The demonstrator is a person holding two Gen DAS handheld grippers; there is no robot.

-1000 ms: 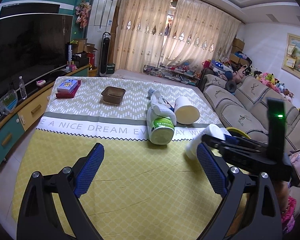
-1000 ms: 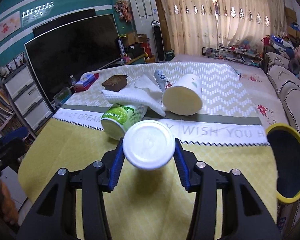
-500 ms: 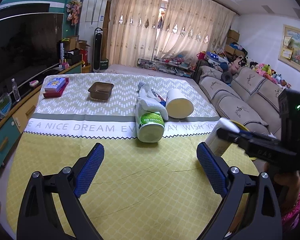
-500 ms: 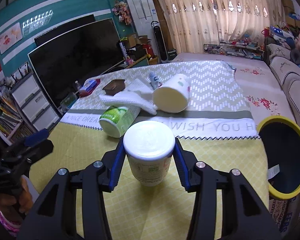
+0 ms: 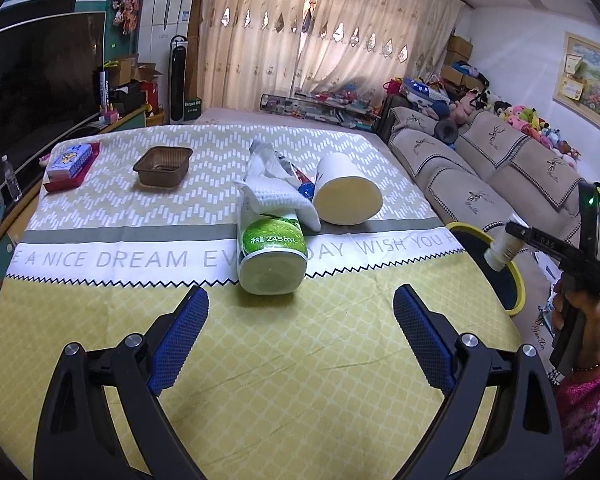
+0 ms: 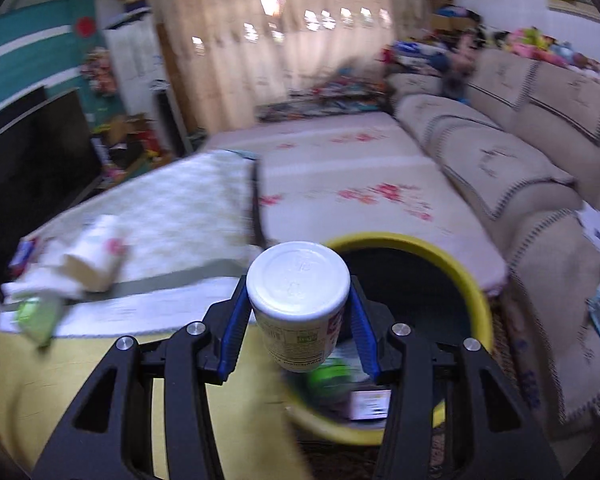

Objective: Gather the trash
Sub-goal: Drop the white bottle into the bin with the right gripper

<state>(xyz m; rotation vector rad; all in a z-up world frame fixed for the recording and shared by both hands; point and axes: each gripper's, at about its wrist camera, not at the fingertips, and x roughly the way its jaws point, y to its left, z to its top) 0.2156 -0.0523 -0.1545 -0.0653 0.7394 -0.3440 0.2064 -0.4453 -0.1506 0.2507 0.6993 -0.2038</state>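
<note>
- My right gripper (image 6: 298, 330) clamps a white-lidded cup (image 6: 298, 304) between its blue pads, upright, tilted slightly, over the yellow-rimmed bin (image 6: 452, 264) just beside the table's edge.
- My left gripper (image 5: 300, 340) points down over the yellow tablecloth (image 5: 300, 380), its fingers spread wide with nothing between them.
- From the left view, my right hand (image 5: 580, 312) grips its tool's handle at the frame's far right; the cup shows only partly there.
- The right view is blurred; the cup's label is unreadable, and the bin seems to hold something green and a wrapper, though I cannot be sure.
- A green cup (image 5: 270, 256) lies on its side, reading "245mL", partly under a white cloth (image 5: 278, 196).
- A cream paper cup (image 5: 346, 194) lies beside it.
- The tablecloth reads "A NICE DREAM", then "WISH YOU", with words between hidden.
</note>
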